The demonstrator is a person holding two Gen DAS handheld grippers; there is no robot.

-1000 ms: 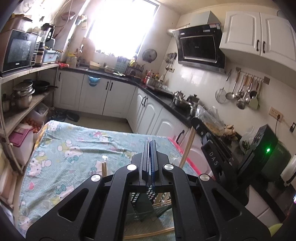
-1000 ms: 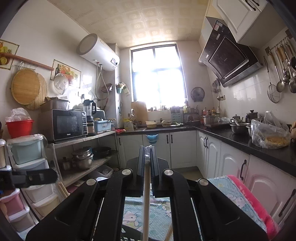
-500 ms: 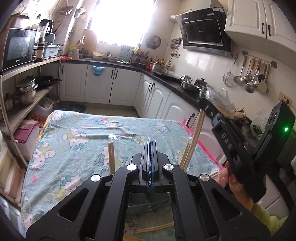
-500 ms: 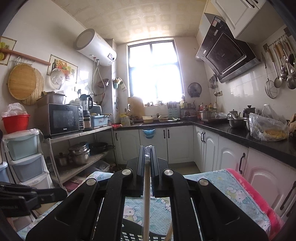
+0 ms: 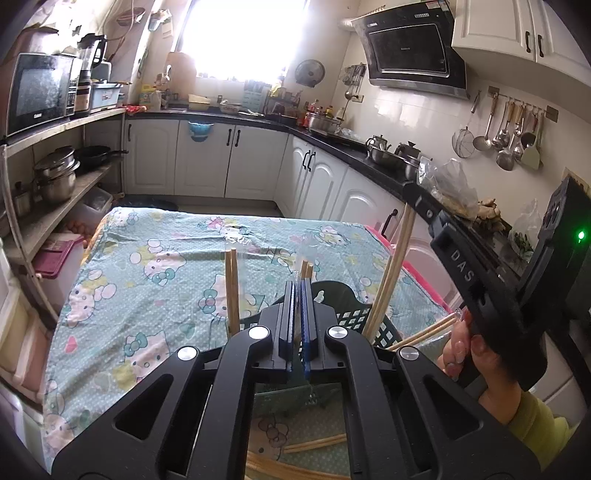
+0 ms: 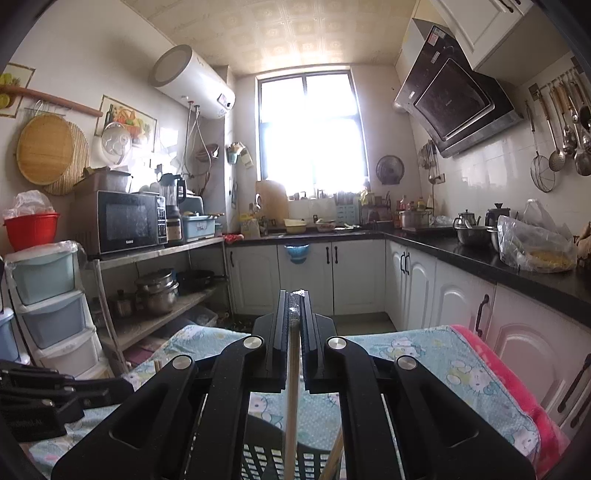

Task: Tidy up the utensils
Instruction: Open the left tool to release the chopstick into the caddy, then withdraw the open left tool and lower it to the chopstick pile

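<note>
Over dark basket [image 5: 373, 321] | R gripper [image 6: 294, 295] clamps chopstick [image 6: 291, 387] | L gripper [image 5: 298, 286] nearly closed, holds nothing

Bright window [image 6: 312, 129], white cabinets [image 5: 201, 162], black countertop [image 6: 480, 254], possibly tiled ceiling [image 6: 295, 33].

White capital letters "DAS" run along the black body of the right gripper [image 5: 460, 264], at the right of the left wrist view. The microwave [image 5: 38, 92] at the upper left of that view has a small pale brand mark low on its door, too small to read. The range hood [image 5: 413, 55] at the upper right has a small mark on its dark glass and a sticker on its top edge, both unreadable. No other writing can be made out in either view.
</note>
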